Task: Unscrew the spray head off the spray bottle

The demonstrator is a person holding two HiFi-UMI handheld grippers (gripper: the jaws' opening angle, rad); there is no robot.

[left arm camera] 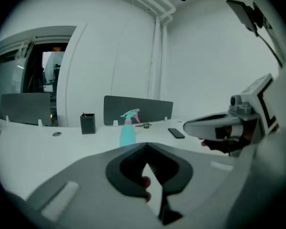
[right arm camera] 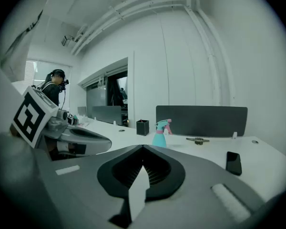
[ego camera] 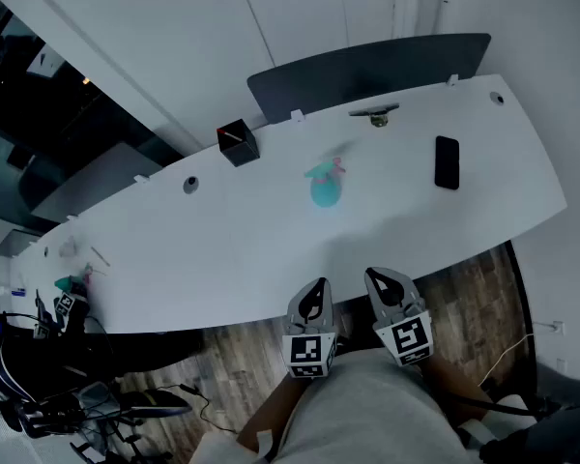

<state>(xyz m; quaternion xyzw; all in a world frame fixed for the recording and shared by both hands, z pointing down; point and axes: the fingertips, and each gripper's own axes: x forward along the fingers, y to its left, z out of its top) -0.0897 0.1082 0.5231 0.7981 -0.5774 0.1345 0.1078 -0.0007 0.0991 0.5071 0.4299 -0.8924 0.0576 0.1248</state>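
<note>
While left claw [ego camera: 316,290] and right claw [ego camera: 380,278] sit closed, the spray bottle [ego camera: 325,191] stands upright.

Long white table [ego camera: 222,249]: smooth, matt laminate look, barely any shine. Toward the far side, small teal spray bottle with pink collar [ego camera: 325,189]: smooth plastic, soft sheen. Right of that, flat black phone-like slab [ego camera: 447,162]: glossy face. Off to the left, black square pen holder [ego camera: 238,143]: matt, maybe plastic, can't say for sure. Along the far edge, dark grey divider panel [ego camera: 367,66]: dull, felt-ish, zero reflections. Near side, brown plank floor [ego camera: 222,365]: wood grain, low sheen. Grey left gripper [ego camera: 315,288] and grey right gripper [ego camera: 380,280]: moulded matt plastic shells, with darker ribbed pads [right arm camera: 156,172] inside. Light grey cloth [ego camera: 377,414] at the near edge: soft, woven-looking.
</note>
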